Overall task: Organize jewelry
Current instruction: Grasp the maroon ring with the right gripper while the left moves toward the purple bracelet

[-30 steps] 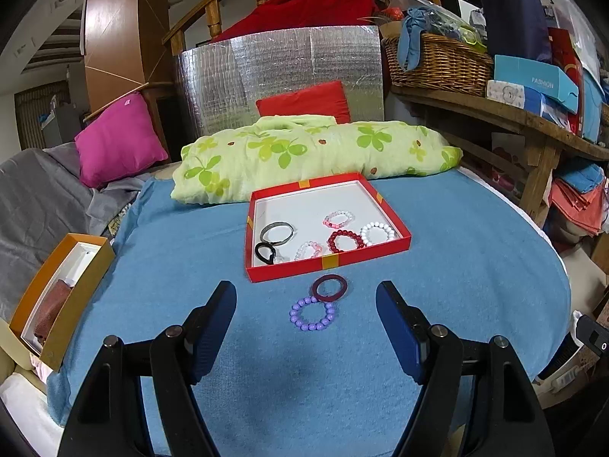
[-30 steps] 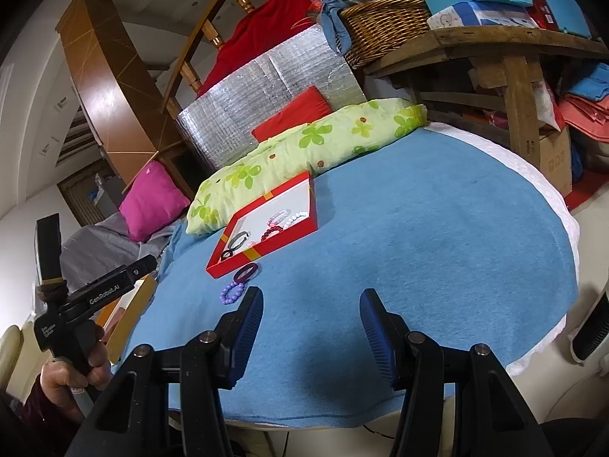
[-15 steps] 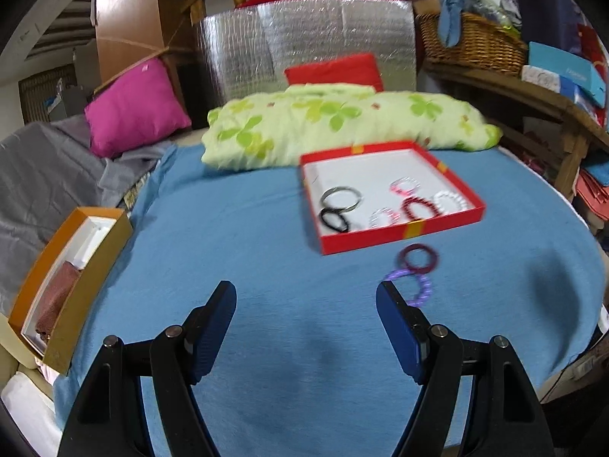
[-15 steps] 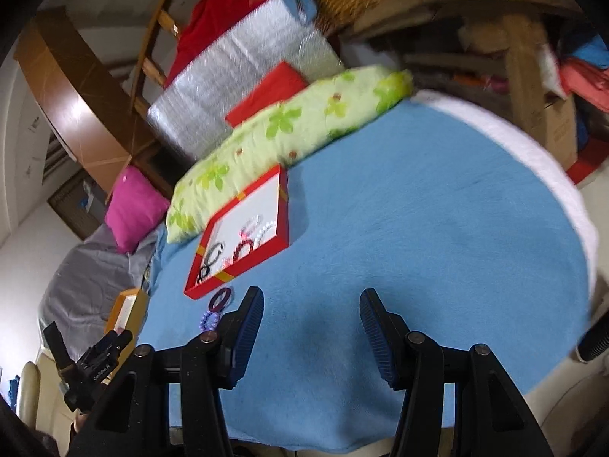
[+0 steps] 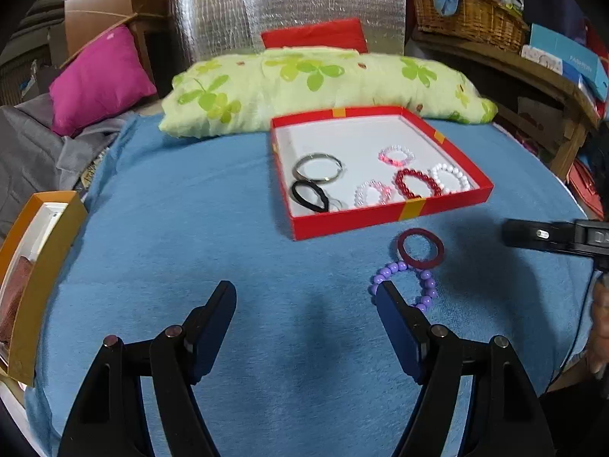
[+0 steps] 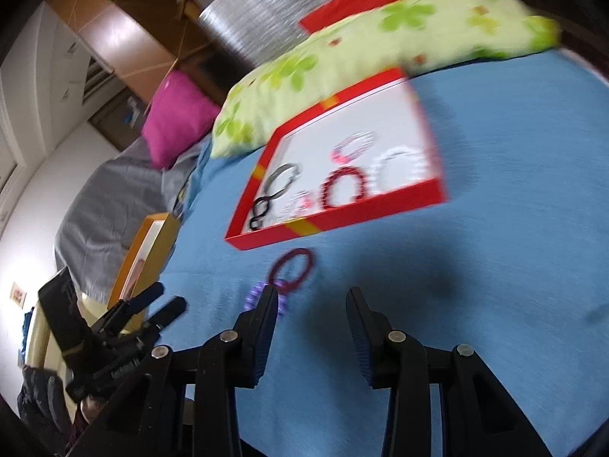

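Round table with blue cloth (image 5: 190, 228). Red tray (image 5: 384, 217) sits at the far middle of it, just in front of a green flowered pillow (image 5: 304, 83). Inside the tray: silver ring bangle (image 5: 319, 168) and black hair tie (image 5: 310, 196) at left, touching or overlapping; pink-clear bead bracelet (image 5: 373, 193) near the front wall, red bead bracelet (image 5: 416, 183) just right of it, white bead bracelet (image 5: 451, 178) at right touching the red one, another pink bracelet (image 5: 396, 155) farther back.

Two pieces are outside, on the cloth just in front of the tray: dark red bangle (image 5: 420, 248), and purple bead bracelet (image 5: 428, 285) nearer, the bangle overlapping its far edge.

Left gripper (image 5: 306, 304) hovers over the cloth, fingers wide apart, nothing between them; its right fingertip covers the near-left part of the purple bracelet in view, contact unclear. Right gripper (image 6: 312, 304) is over the cloth right of the two loose pieces, jaws closing, nothing between them; view is blurred. Its left finger overlaps the purple bracelet in view.

Orange box (image 5: 42, 266) at the left table edge. Magenta cushion (image 5: 99, 80) far left.
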`<state>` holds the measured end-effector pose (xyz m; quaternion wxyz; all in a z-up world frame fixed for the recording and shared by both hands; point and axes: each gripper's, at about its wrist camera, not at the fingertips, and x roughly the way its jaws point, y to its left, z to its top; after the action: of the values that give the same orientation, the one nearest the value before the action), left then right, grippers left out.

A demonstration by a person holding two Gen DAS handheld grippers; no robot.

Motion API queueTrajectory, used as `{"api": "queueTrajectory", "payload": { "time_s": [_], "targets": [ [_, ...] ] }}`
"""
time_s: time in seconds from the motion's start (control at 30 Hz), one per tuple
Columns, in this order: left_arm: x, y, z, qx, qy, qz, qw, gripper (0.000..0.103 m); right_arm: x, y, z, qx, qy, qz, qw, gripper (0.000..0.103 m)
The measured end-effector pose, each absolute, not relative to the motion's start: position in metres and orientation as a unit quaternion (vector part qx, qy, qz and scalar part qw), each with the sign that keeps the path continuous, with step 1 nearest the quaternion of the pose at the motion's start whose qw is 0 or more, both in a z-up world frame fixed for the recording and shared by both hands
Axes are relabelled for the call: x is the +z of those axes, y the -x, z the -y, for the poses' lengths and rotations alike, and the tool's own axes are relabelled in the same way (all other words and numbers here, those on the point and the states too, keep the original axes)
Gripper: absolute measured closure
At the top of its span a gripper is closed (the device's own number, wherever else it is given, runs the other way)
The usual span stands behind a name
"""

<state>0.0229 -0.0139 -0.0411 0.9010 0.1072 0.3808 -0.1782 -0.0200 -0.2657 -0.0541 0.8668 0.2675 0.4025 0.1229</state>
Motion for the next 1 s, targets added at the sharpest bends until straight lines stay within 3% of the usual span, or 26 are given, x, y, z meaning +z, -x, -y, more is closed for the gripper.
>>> {"api": "queueTrajectory", "payload": {
  "time_s": [0.23,0.43,1.0],
  "targets": [
    [-0.051,-0.034,0.023,-0.162,-0.115,-0.398,0.896,0.026,-0.072,-0.027,0.235,0.100,-0.242,-0.443,0.857,0.067],
    [-0.052,-0.036,0.021,-0.160,-0.111,-0.403,0.894,0.026,-0.088,-0.048,0.213,0.073,-0.205,-0.479,0.851,0.097],
    [-0.049,-0.020,0.053,-0.170,-0.138,-0.381,0.898,0.026,-0.061,-0.001,0.271,-0.021,-0.151,-0.451,0.879,0.098]
  ]
}}
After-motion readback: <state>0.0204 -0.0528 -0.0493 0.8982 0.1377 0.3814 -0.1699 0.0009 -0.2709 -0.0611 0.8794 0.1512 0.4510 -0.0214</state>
